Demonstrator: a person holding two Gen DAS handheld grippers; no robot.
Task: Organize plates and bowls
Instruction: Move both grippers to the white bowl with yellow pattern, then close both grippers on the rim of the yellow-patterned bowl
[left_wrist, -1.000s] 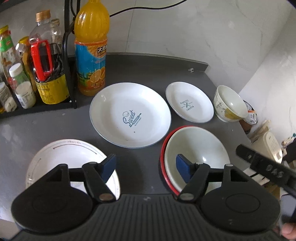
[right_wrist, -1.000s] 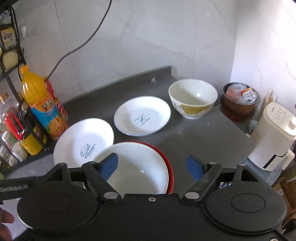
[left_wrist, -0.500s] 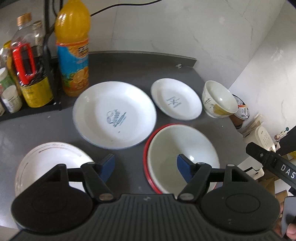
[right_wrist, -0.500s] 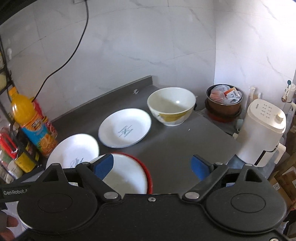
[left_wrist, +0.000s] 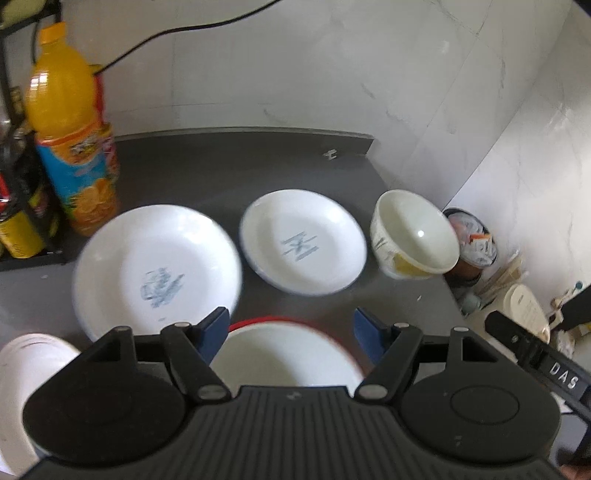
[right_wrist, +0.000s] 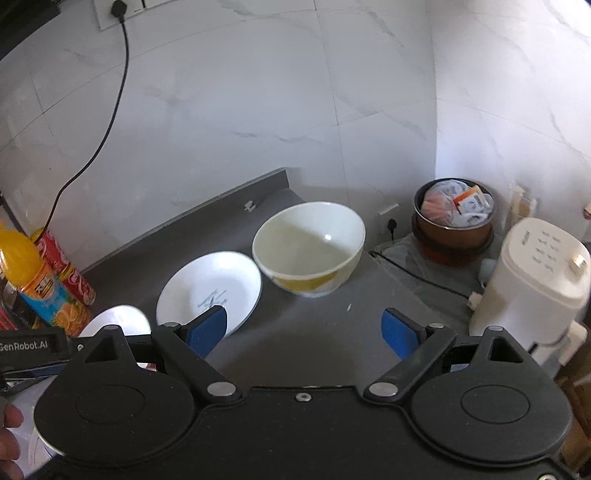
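Bright daylight from the right; motion blur smears the plates (left_wrist: 159, 269); fisheye bends the frame edges.

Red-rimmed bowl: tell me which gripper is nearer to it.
Left. The left gripper hangs open right over the red-rimmed bowl; the right gripper, also open, points past it toward the yellow-patterned bowl.

White marble walls (right_wrist: 258, 110) — grey countertop (left_wrist: 229, 166) — daylight.
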